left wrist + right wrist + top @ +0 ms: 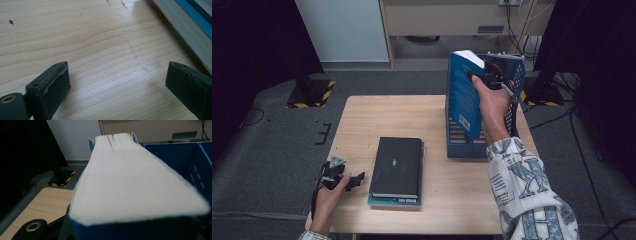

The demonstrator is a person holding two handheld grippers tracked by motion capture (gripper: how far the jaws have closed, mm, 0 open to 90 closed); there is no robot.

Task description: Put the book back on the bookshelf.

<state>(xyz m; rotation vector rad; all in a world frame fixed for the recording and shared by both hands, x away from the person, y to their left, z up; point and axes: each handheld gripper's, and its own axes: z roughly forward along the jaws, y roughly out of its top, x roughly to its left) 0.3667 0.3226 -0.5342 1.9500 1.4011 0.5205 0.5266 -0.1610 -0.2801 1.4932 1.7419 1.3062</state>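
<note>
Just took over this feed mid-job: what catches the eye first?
The blue book, held upright in the right gripper at the blue rack on the table's far right; its page edge looms in the right gripper view. Next, the stacked books at table centre, with the open left gripper resting beside them.

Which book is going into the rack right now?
Find the blue rack at the table's far right. The blue book stands upright at its left side, clamped by the right gripper. The other books lie flat, stacked mid-table.

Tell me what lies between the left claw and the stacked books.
Only bare wooden table; the high view shows the left claw just short of the stacked books.
</note>
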